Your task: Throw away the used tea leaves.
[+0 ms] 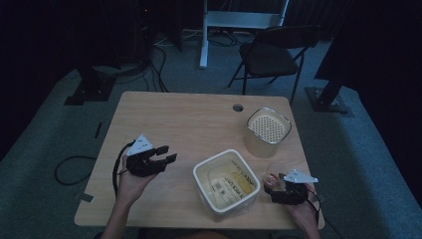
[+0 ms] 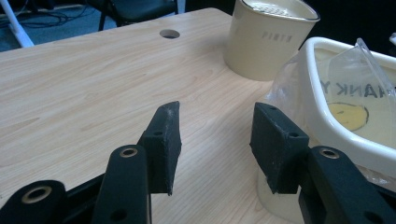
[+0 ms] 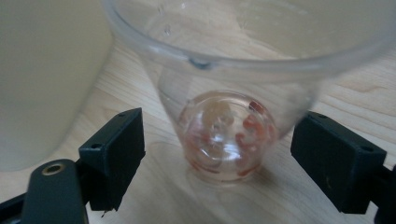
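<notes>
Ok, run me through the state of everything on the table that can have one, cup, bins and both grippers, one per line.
Clear plastic cup: upright on the table, reddish bits at the bottom, between the jaws but not pinched.
White bin: open top, lined with a clear bag.
Beige container: upright, perforated top in place.
Left gripper: open, holding nothing.
Right gripper: open around the cup's base.

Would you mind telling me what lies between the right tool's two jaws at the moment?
A clear plastic cup with reddish residue at its bottom stands upright on the wooden table between the jaws, untouched by them, as the right gripper view shows.
</notes>
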Motion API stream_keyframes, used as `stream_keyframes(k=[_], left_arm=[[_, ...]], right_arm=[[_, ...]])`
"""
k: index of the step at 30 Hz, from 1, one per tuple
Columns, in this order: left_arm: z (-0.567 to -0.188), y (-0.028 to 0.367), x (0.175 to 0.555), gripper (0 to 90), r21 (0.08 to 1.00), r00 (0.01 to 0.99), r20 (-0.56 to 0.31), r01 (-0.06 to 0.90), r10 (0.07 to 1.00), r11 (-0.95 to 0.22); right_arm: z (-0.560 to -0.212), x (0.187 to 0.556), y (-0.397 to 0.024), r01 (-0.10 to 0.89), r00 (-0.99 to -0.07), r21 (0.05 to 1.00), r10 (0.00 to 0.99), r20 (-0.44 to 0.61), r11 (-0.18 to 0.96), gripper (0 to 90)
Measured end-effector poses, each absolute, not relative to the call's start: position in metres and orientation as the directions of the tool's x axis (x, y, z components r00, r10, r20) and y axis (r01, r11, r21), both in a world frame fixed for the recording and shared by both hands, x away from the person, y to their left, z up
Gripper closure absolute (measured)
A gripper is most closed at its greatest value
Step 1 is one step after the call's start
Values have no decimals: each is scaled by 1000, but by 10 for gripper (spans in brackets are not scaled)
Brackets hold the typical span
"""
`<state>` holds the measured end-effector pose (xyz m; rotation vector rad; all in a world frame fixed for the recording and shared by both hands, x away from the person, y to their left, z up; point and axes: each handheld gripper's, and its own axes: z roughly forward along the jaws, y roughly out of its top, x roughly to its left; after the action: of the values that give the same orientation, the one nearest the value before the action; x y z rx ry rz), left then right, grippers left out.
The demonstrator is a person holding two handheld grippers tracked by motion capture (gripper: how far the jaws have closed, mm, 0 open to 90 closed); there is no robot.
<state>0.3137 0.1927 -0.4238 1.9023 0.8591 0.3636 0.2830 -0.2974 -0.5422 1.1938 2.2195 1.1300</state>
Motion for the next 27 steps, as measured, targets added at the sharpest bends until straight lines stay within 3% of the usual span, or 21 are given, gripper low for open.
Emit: stream_keyframes(k=[11,17,27], left_arm=[[-425,196,312,538,875,699,-119,409,705,-259],[-426,197,312,538,876,698,-122,410,705,-255],[-430,197,312,538,872,696,-130,419,706,-253]], right_arm=[[-548,293,-290,520,-573,772,819,-2,365,232],[-547,296,-291,501,-568,791,823,-6,351,308],[-531,287,-306,419,-569,889,817,99,184,294]])
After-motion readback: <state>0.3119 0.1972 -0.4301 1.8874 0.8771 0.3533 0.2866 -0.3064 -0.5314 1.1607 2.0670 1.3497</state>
